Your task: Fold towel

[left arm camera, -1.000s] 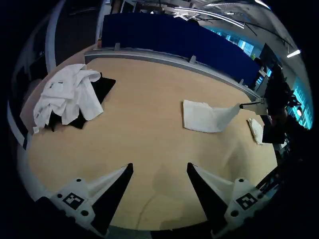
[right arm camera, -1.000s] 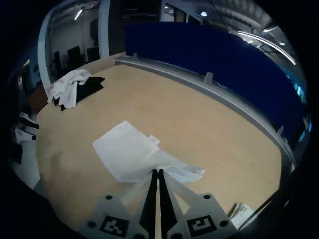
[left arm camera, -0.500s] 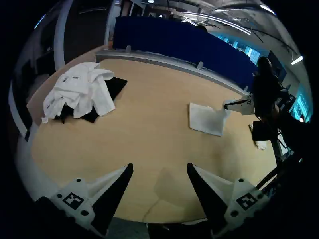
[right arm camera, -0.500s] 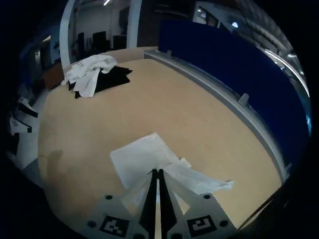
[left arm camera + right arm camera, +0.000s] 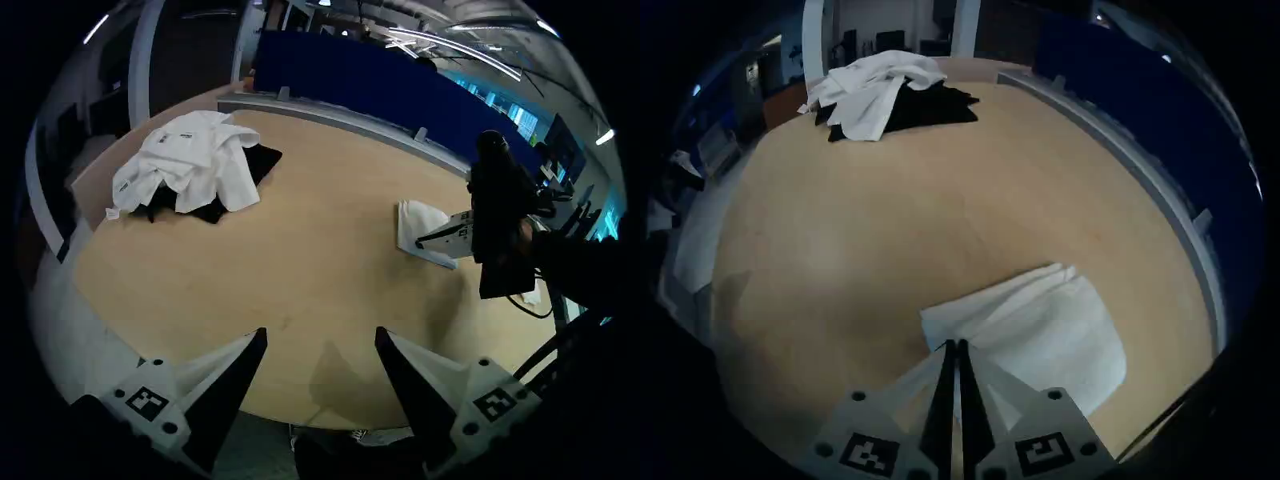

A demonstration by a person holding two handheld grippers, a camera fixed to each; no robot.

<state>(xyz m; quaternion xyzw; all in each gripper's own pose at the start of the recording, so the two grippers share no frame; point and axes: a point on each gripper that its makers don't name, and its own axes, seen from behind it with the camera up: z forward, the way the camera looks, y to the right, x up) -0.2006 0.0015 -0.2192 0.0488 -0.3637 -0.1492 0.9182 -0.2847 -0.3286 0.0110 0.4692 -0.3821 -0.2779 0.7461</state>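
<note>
Towel (image 5: 1040, 336), one, on table (image 5: 880, 224), clamped in right gripper (image 5: 953, 346); left gripper (image 5: 320, 336) wide apart; one clothes heap (image 5: 188, 160).

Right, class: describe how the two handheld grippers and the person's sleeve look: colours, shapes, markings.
The left gripper and right gripper match: white wedge-shaped fingers with black inner faces, each carrying a square black-and-white marker and small round holes. Behind the right gripper sit a bulky black body and a dark sleeve.
</note>
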